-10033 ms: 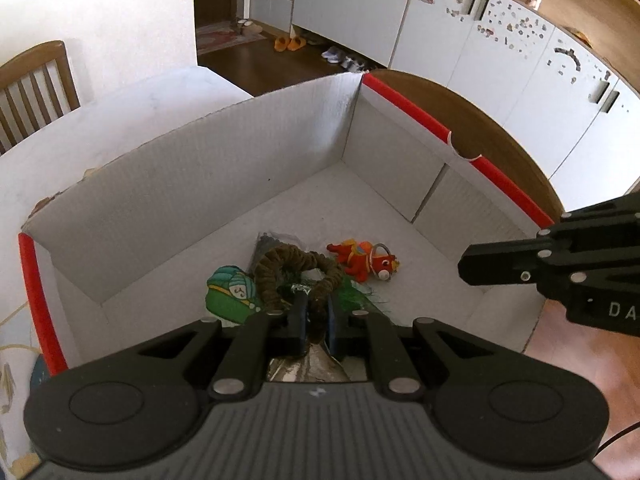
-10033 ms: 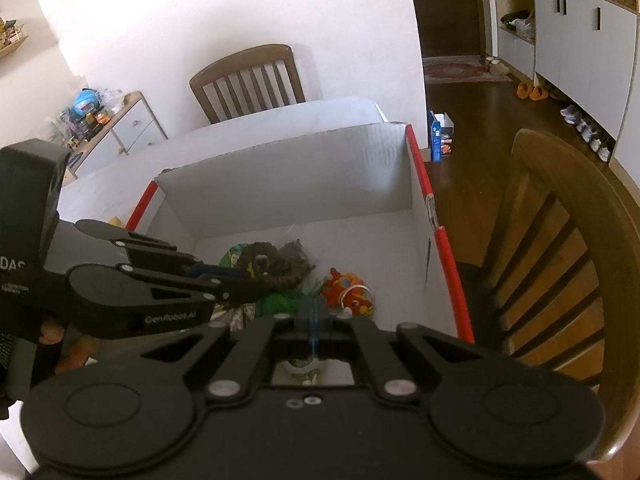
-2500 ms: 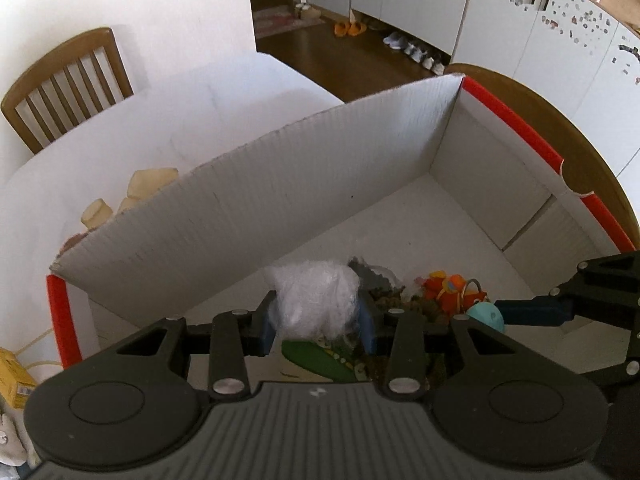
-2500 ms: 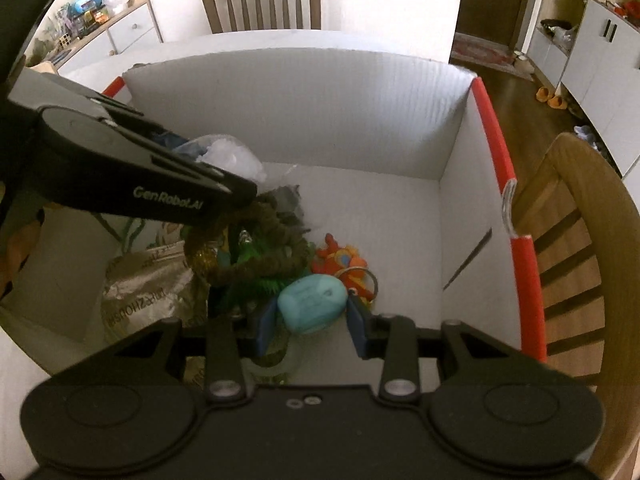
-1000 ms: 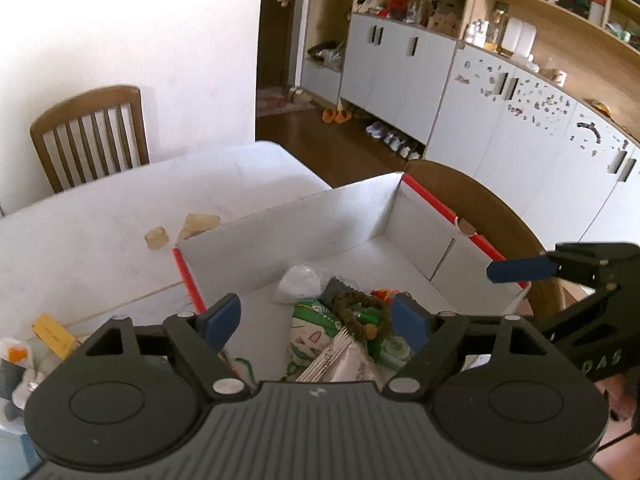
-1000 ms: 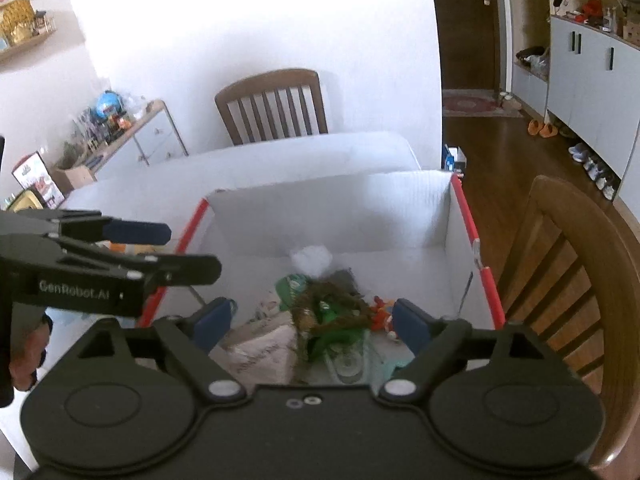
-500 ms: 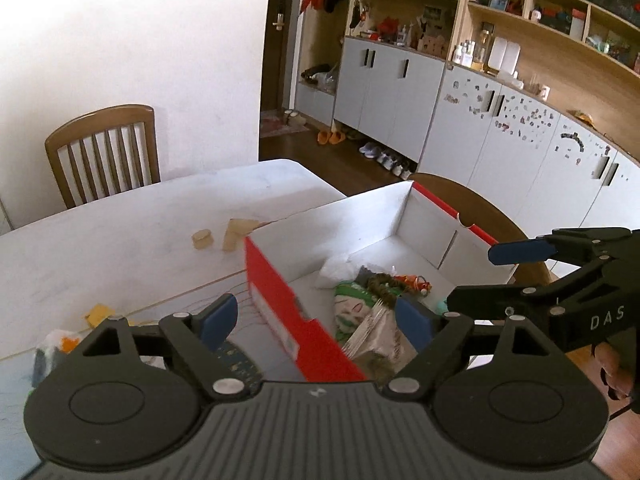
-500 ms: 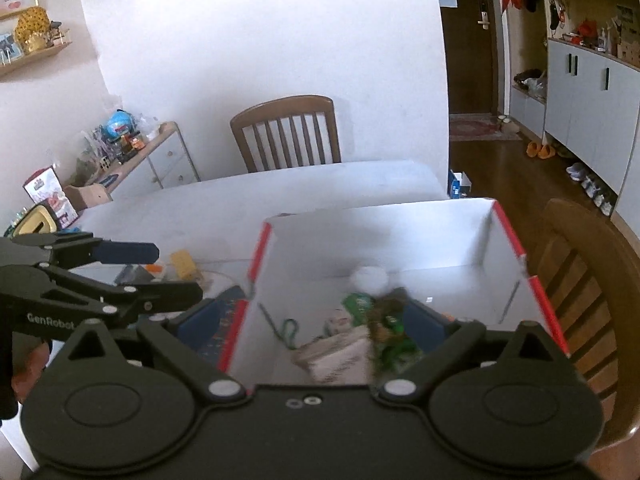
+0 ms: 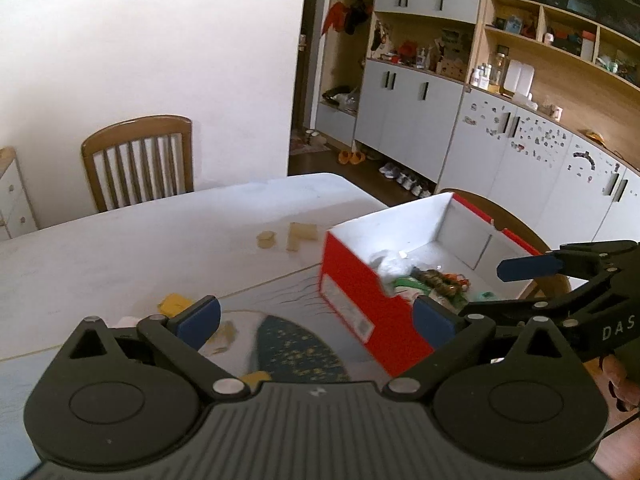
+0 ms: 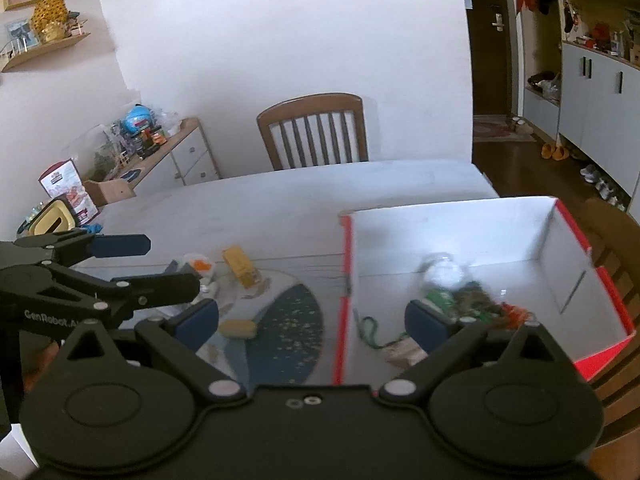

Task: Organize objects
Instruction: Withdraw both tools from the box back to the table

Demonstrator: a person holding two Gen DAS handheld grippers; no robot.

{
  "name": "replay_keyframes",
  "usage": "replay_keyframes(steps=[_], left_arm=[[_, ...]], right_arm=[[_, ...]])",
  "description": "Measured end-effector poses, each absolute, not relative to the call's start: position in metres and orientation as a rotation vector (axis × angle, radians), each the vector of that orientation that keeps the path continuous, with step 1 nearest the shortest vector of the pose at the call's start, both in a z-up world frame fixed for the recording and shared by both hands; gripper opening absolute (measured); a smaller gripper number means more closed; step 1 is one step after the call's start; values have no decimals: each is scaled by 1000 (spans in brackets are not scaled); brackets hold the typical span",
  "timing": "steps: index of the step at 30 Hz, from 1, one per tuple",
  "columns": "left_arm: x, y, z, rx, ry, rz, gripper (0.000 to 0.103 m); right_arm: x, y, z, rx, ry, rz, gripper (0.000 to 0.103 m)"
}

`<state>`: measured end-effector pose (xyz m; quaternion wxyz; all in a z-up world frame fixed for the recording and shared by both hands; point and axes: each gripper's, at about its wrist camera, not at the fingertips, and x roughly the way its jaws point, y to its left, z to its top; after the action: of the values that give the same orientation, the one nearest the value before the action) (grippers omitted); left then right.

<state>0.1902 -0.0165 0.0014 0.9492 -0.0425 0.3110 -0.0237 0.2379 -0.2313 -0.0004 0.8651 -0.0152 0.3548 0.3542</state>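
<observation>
Both tongs stand wide apart and hold nothing. The left gripper (image 9: 316, 318) hangs above the white table (image 9: 120, 248), its blue pads spread over a dark blue mat (image 9: 296, 344) at the table's near edge. The right gripper (image 10: 312, 320) hangs at a like height, one pad over the mat and the other over the box, with the left gripper's black fingers (image 10: 120, 246) showing at the left of its view.

The red shoebox (image 9: 360, 300) with white inner walls sits at the table's right end, its far side close to the table edge, a wooden chair (image 9: 516, 232) just beyond it. Inside, crowded toward the near half, lie a crumpled white plastic wad (image 10: 442, 270), a green printed packet (image 10: 438, 298), a brown braided ring (image 9: 434, 278) and an orange toy (image 9: 458, 279); the far half of the box floor is bare.

Left of the box, on the table, lie a yellow block (image 10: 240, 266), a second yellow piece (image 10: 238, 328) on the mat, and a white-and-orange item (image 10: 198, 266). Two tan wooden pieces (image 9: 288, 236) rest farther back. The middle and far table stretch open toward a second chair (image 9: 138, 160) at the wall.
</observation>
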Motion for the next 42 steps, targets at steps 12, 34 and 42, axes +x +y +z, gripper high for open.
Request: replay_keyframes(steps=[12,34,42], left_arm=[[165,65,-9,-104,611,69,103],[194,145,-92,-137,743,115,103],[222,177,-114,-222,803,133,103]], right_arm=[[213,-167,-11,-102,743,759,102],[233,-82,-76,-261,844,798,101],[248,-63,-100,-265,890,793,99]])
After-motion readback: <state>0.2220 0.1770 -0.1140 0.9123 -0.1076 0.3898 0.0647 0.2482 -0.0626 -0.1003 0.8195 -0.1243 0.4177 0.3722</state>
